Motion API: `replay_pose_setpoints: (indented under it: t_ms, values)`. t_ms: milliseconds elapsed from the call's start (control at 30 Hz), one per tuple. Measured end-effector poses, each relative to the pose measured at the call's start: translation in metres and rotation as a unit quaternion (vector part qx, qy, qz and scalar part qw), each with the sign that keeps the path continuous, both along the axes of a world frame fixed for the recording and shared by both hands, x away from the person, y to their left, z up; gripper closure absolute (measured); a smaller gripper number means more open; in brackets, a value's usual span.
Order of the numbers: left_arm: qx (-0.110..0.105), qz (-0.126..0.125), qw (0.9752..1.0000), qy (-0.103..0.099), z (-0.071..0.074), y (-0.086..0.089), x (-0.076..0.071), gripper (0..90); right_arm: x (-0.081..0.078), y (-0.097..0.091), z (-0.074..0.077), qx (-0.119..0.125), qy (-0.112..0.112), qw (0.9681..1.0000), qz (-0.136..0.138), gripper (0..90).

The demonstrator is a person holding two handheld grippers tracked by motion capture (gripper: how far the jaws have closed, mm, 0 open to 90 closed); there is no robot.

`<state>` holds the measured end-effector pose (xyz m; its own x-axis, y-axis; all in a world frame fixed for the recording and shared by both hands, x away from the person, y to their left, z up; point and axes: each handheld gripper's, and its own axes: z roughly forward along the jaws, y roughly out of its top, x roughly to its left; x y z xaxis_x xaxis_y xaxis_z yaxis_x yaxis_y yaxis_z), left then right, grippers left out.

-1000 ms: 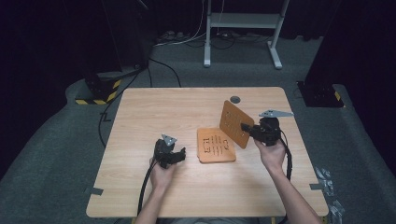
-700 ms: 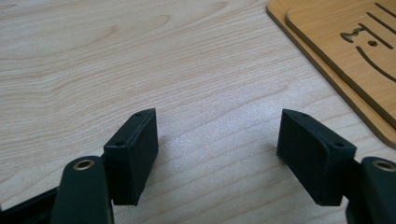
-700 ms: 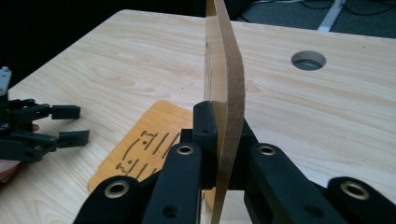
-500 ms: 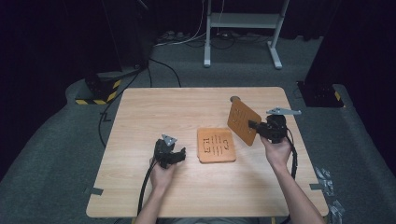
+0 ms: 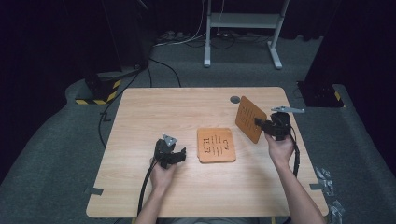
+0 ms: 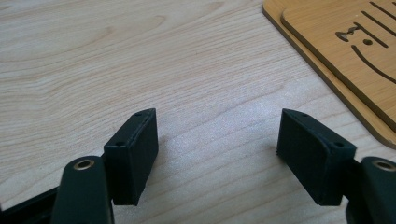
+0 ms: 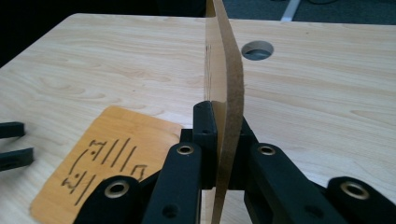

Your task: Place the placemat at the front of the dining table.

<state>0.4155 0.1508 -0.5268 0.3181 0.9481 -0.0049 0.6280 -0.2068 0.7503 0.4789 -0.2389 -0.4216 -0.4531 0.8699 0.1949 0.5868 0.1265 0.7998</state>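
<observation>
Right gripper point(image 5: 259, 123) clamps a thin orange-brown wooden board point(image 5: 248, 118) on edge, right of the flat engraved board stack point(image 5: 215, 145). Left gripper point(image 6: 219, 149) rests just left of that stack, jaws parted and empty.

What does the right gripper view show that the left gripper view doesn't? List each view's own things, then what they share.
Right gripper view alone: the right gripper shut on a thin wooden board held on edge, and a round hole in the table. Left gripper view alone: the left gripper with jaws apart, nothing between them, and the edges of two stacked boards. Both share: the light wooden tabletop and the top engraved board lying flat on it.
</observation>
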Motion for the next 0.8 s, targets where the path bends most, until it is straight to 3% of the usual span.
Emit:
replay_pose_setpoints:
  t_ms: [333,800]
  values:
    - [0.000,0.000,1.0000,0.000,0.000,0.000,0.000,29.2,0.013,-0.007,-0.012,0.000,0.010,0.9992,-0.038,86.5]
    - [0.000,0.000,1.0000,0.000,0.000,0.000,0.000,29.2,0.025,-0.008,-0.023,-0.013,-0.007,0.9966,-0.081,86.1]
